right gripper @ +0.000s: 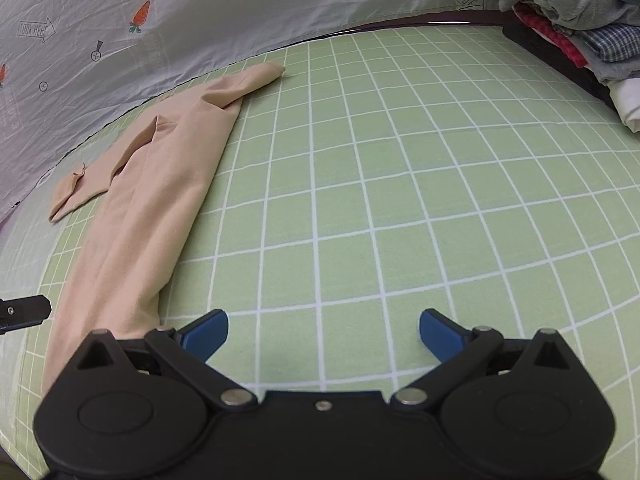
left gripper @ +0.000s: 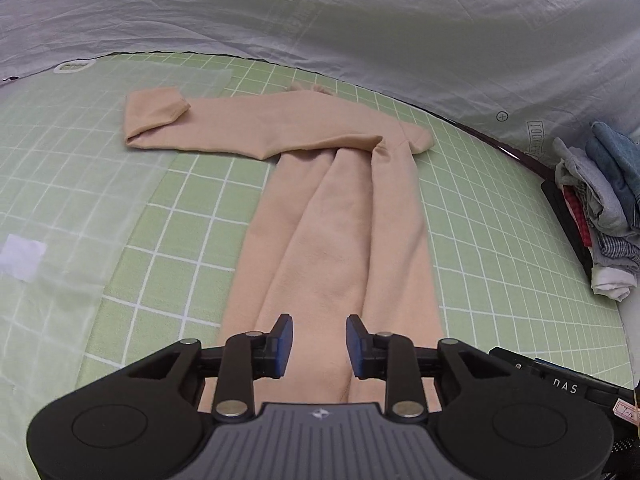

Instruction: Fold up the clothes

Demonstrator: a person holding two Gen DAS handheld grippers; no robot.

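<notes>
A green checked sheet (right gripper: 400, 200) covers the bed, with a pale carrot-print cloth (left gripper: 400, 40) bunched along its far edge and a pile of clothes (left gripper: 604, 208) at the right. The peach garment (left gripper: 332, 220) lies flat on the sheet, its long axis running straight away from the left tool (left gripper: 319, 346), one sleeve (left gripper: 192, 124) stretched out to the left at the far end. The near hem passes under the left tool, so the left hand is much the nearer; its jaws stand partly apart over the cloth, gripping nothing. The right tool (right gripper: 324, 334) hangs over bare sheet, jaws spread wide and empty, with the garment off to its left, just beside its left finger (right gripper: 206, 332)
</notes>
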